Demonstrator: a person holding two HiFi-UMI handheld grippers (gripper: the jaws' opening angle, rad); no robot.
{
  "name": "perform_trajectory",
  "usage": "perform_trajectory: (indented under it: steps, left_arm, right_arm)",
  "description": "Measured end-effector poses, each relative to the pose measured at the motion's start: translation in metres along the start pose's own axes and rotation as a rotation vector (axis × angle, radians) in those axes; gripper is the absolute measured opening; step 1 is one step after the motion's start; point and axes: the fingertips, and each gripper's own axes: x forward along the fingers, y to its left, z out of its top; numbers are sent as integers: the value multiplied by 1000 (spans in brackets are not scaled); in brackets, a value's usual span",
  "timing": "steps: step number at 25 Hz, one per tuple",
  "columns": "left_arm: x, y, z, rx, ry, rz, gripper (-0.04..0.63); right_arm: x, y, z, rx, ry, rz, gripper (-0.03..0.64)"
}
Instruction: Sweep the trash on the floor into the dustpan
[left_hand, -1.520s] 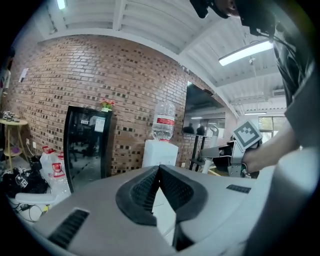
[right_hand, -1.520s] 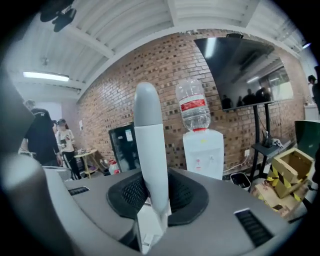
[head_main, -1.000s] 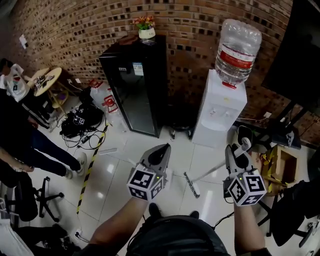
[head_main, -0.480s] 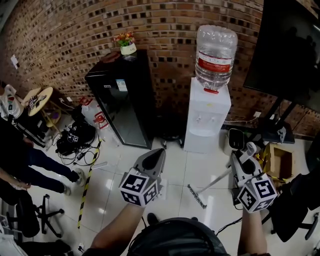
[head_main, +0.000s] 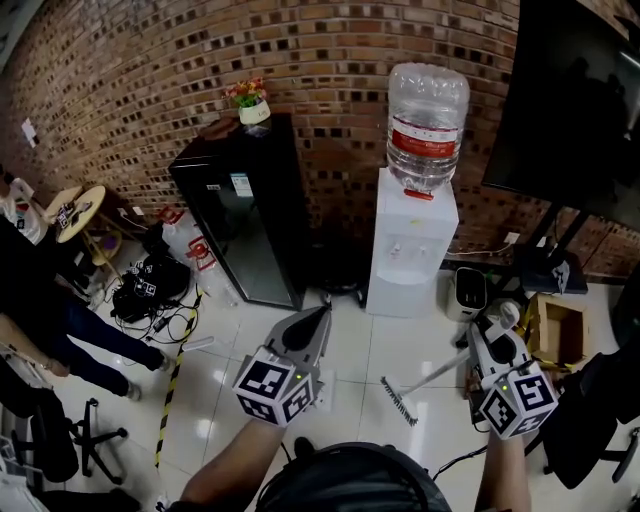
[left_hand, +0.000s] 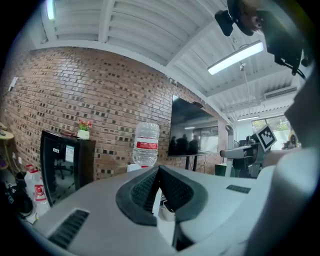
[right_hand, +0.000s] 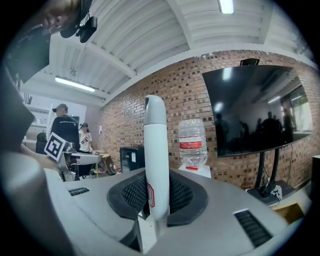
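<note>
Broom, white plastic handle with a small red mark (right_hand: 155, 160), stands upright between the pads of the right hand-held gripper (head_main: 495, 332), which is clenched on it near the handle's rounded top end. In the head view the shaft slants down and to the left from that grasp to a narrow dark brush head (head_main: 400, 402), low over the floor in front of the person.

The left hand-held gripper (head_main: 318, 320) points forward with its jaw tips pressed together. A thin pale sliver shows in the narrow slit lower down, and I cannot tell what it is.

The floor of glossy white tiles (head_main: 350, 330) carries a yellow-and-black striped tape line (head_main: 178, 365) on the left. Against the red brick wall (head_main: 150, 90) stand a tall black glass-fronted cabinet (head_main: 250, 215) topped by a small potted flower (head_main: 253, 103), and beside it a white water dispenser (head_main: 410, 245) bearing a clear bottle with a red label (head_main: 427, 120). A small white appliance (head_main: 465, 293) sits just right of the dispenser, an open cardboard box (head_main: 555, 330) further right. A large dark screen (head_main: 580, 100) hangs at upper right. A tangle of black cables (head_main: 150, 285) lies at left.
</note>
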Motion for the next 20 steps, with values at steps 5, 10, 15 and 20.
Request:
perform_trajectory:
  steps: [5,10,15,20]
  left_arm:
    - [-3,-2,0,5,-3,-21,11]
    - [-4,-8,0,47,4,-22,11]
    - [-7,-9,1,51,2,-17,12]
    - [-13,-7,1,51,-4,-3,12]
  right_arm:
    - [-1,4,4,6,-10,4,86]
    - [-3,5,6,14,-16,12,86]
    - [-4,9,7,15,-25,16,86]
    - [-8,8,12,12,-55,2,86]
